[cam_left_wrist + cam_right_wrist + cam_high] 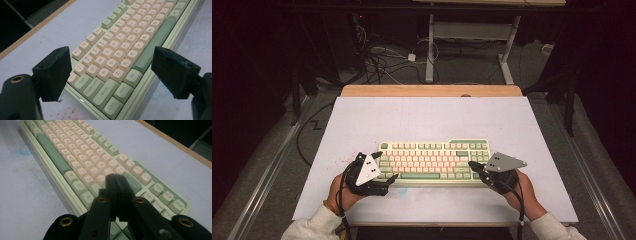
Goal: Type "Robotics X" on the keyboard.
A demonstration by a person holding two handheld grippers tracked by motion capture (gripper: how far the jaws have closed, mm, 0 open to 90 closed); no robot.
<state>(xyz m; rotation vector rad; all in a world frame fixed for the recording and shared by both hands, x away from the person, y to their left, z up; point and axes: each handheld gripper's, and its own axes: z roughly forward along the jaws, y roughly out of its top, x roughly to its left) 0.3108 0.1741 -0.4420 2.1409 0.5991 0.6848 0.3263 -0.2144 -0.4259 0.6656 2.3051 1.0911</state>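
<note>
A pale green keyboard (434,162) with cream and green keycaps lies on the white mat, near its front half. My left gripper (386,165) is at the keyboard's left end and stands open. In the left gripper view its jaws straddle the lower-left keys of the keyboard (120,50), from Tab across to Alt, with nothing held in the left gripper (113,72). My right gripper (472,164) is shut, its tips over the keyboard's right part. In the right gripper view the closed right gripper (116,178) points down at keys near the right end of the keyboard (82,157); contact cannot be told.
The white mat (437,115) covers a wooden table whose far edge (432,90) shows behind it. Faint red specks (344,160) mark the mat left of the keyboard. Cables (382,60) and a desk frame (472,35) stand on the floor beyond.
</note>
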